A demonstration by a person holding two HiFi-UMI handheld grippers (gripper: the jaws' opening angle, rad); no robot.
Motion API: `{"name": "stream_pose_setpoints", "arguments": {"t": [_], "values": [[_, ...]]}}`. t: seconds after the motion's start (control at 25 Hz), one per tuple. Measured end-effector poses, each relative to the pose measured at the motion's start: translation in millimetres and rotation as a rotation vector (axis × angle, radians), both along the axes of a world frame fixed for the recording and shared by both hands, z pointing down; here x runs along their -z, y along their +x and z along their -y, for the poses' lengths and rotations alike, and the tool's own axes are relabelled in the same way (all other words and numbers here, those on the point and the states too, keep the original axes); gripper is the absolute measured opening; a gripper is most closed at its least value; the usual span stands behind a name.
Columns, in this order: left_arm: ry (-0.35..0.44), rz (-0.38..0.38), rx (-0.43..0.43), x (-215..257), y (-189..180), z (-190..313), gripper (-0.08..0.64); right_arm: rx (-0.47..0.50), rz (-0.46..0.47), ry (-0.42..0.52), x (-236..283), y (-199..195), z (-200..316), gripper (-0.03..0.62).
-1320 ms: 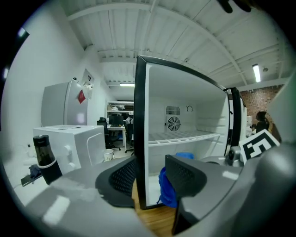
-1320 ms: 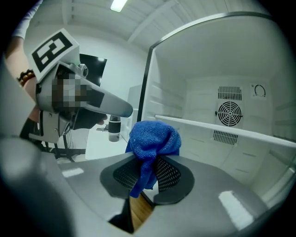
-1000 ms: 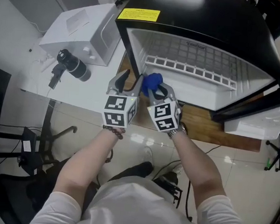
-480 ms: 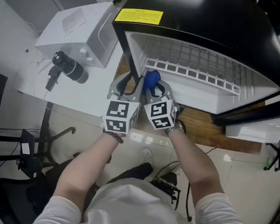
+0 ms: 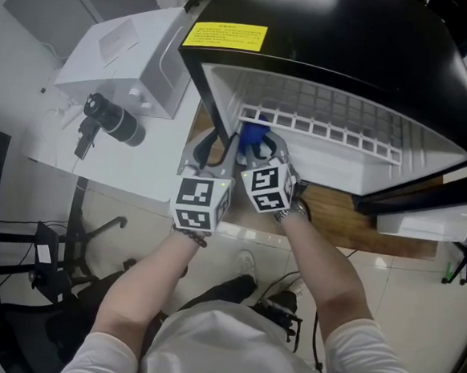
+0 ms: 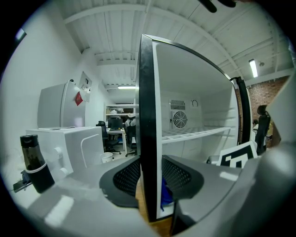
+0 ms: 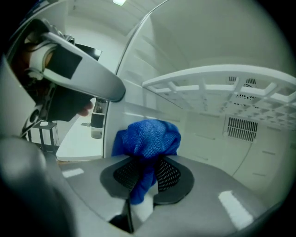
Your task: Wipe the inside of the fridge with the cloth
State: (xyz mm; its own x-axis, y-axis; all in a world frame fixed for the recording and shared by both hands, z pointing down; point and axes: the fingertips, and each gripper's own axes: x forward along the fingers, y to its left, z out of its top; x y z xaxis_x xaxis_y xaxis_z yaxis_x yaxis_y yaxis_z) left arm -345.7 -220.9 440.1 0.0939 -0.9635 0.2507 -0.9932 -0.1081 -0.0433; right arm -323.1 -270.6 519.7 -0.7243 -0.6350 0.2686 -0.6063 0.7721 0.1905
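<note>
A blue cloth [image 7: 148, 139] is sitting bunched just inside the fridge [image 5: 334, 37], at the front left corner of its white interior and below its wire shelf [image 5: 336, 109]. The right gripper [image 7: 147, 173] is clenching it: the two pads are pinching a lower fold, while most of the fabric is puffing up above and ahead of the jaws. Whether the cloth is touching the fridge's lining cannot be told. Just beside it, the left gripper [image 6: 150, 178] is straddling the front edge of the fridge's left wall. Its jaws have just been closing, and they are now gripping that edge, one pad outside the fridge and one inside, probably to steady it. Outside the fridge, to its left, a white box [image 5: 123, 52] and a black bottle [image 5: 114, 120] are resting on a white table [image 5: 138, 170]. The wipe looks to be only starting. Several things could go wrong here. The grip is on one narrow fold, so dragging across the lining may be enough to tug the cloth free. The bare jaw tips could scrape the plastic if the wad folds back. A high stroke could knock the shelf — and a slipping left grip would be letting the fridge shift.
</note>
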Motion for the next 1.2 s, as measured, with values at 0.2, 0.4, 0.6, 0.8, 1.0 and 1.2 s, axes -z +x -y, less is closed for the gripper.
{"name": "stream_pose_setpoints", "arguments": {"t": [0.2, 0.4, 0.6, 0.8, 1.0, 1.2], "values": [[0.012, -0.017, 0.007, 3.5, 0.1, 1.9, 0.135, -0.028, 0.018, -0.002, -1.6, -1.5, 16.5, 0.069], [0.011, -0.017, 0.002, 2.2, -0.3, 1.8, 0.135, -0.058, 0.046, -0.012, -5.1, -2.8, 32.7, 0.069], [0.018, -0.024, 0.001, 3.1, 0.0, 1.7, 0.135, -0.093, 0.071, -0.020, -8.9, -3.2, 46.2, 0.069], [0.025, -0.022, -0.009, 2.1, 0.5, 1.3, 0.135, -0.127, 0.094, -0.029, -11.3, -3.1, 58.9, 0.069], [0.024, -0.027, -0.010, 3.2, 0.5, 1.2, 0.135, -0.161, 0.112, -0.035, -12.5, -3.8, 71.4, 0.069], [0.045, -0.022, -0.009, 4.3, -0.4, 1.9, 0.135, -0.182, 0.116, -0.028, -12.9, -3.7, 81.5, 0.070]]}}
